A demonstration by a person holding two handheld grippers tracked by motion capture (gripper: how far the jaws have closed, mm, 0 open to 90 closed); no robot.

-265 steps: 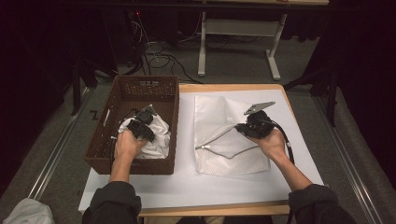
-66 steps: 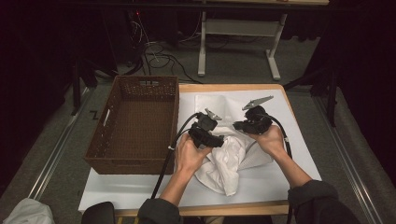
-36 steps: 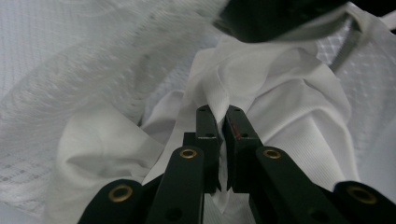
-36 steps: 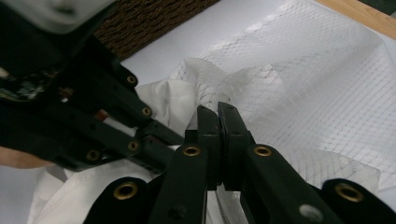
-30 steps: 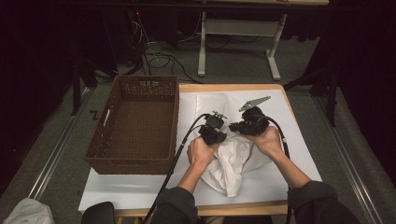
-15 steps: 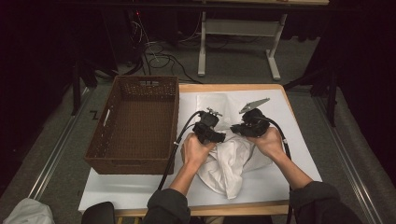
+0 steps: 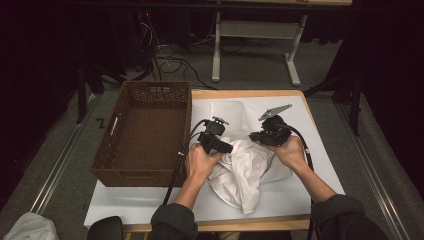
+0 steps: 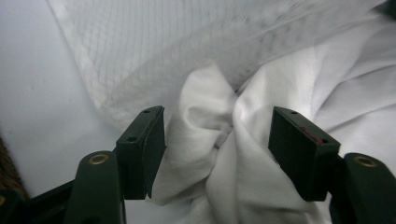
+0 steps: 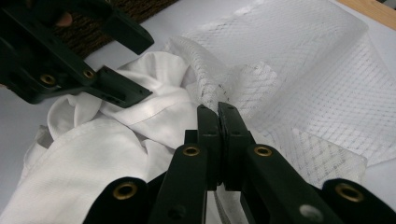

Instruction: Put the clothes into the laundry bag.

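A crumpled white garment point(image 7: 245, 175) lies on the table's white sheet, its upper end at the mouth of a white mesh bag point(image 7: 230, 111). My left gripper point(image 7: 227, 146) stands open over the garment point(image 8: 243, 158), a bunched fold between its jaws point(image 8: 217, 135) but not clamped; the mesh bag point(image 8: 187, 42) lies just beyond. My right gripper point(image 7: 252, 136) is shut on the rim of the mesh bag point(image 9: 299, 79), pinching the netting at its fingertips point(image 9: 217, 112). The garment point(image 9: 93, 154) and the open left gripper point(image 9: 135, 65) show to that view's left.
A brown wicker basket point(image 7: 145, 135) stands at the table's left, close to my left hand. The table's wooden edge point(image 7: 250, 93) runs along the far side. Both cables trail back toward the person. A metal frame and wires point(image 7: 175, 65) sit on the floor beyond.
The garment that lay in the basket now lies on the table at the mesh bag. My left gripper came over from the basket with it. Over the last second both hands barely shift.
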